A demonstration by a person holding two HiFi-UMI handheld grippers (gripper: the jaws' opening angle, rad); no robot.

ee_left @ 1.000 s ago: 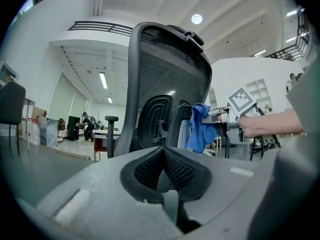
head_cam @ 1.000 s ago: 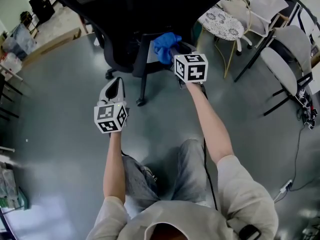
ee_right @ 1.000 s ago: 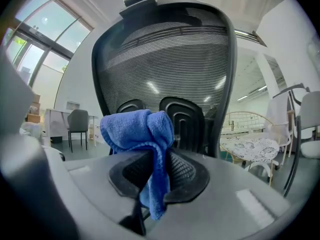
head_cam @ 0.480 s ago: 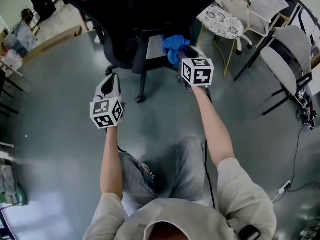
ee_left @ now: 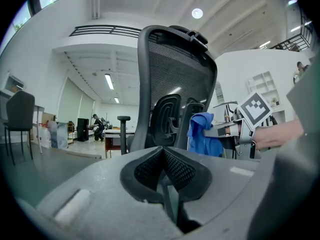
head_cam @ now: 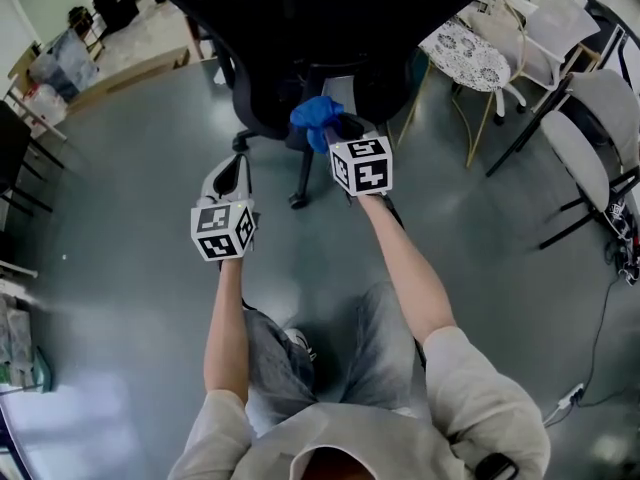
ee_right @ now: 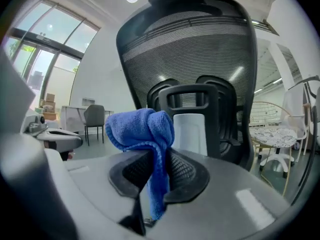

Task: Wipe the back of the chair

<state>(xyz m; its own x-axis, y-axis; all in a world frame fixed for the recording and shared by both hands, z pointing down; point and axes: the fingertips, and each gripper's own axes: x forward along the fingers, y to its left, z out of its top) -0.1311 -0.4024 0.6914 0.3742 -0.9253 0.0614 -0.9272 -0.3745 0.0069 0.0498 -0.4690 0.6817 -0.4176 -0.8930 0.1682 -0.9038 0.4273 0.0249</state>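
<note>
A black mesh office chair stands ahead with its back turned to me. My right gripper is shut on a blue cloth, which bunches above the jaws just short of the lower backrest and its lumbar frame. In the left gripper view the same cloth hangs by the chair back. My left gripper is shut with nothing in it, lower and to the left of the chair, pointing at it.
The chair's wheeled base rests on a grey floor. A patterned round table and several grey chairs stand at the right. Desks and boxes line the far left. A cable trails on the floor at right.
My right gripper with the blue cloth swung right and then back left across the lower chair back. The left gripper has stayed near the same spot.
</note>
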